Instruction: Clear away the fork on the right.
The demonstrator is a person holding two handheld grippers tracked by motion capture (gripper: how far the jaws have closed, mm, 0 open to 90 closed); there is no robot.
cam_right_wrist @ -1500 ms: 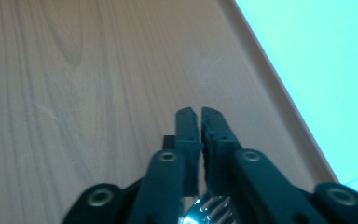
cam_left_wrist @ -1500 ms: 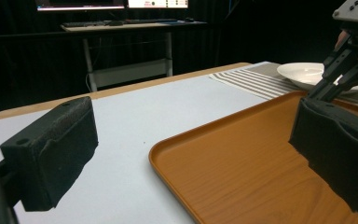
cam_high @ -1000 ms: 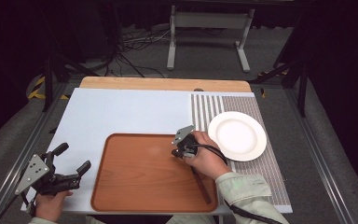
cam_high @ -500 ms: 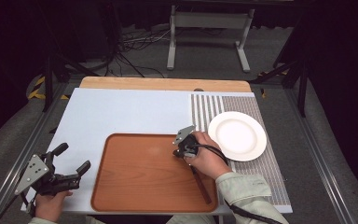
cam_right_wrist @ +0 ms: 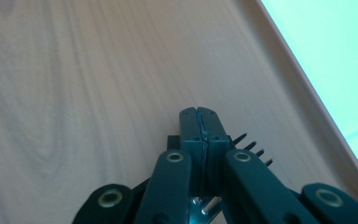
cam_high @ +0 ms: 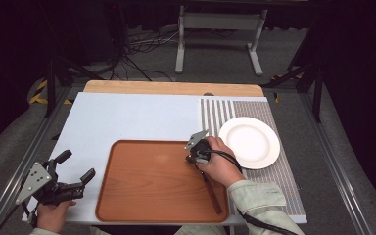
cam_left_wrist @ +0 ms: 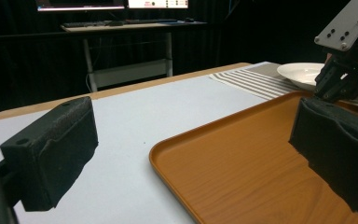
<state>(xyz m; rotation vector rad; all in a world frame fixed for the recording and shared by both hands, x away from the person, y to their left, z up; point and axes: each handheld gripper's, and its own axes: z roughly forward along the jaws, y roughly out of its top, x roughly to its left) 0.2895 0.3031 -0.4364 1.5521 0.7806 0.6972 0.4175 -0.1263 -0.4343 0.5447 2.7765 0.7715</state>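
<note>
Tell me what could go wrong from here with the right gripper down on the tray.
1. The right gripper has its jaws shut flat together, with the fork's tines poking out beside them. I cannot tell whether the fork is really pinched, so it might slip or stay on the tray when lifted.
2. The white plate lies close beside the right hand; a sideways swing could knock it.

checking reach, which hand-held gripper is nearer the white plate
Right. The right hand-held gripper sits over the tray's right edge, just left of the white plate. The left hand-held gripper is off the tray's left side, across the whole tray from it.
</note>
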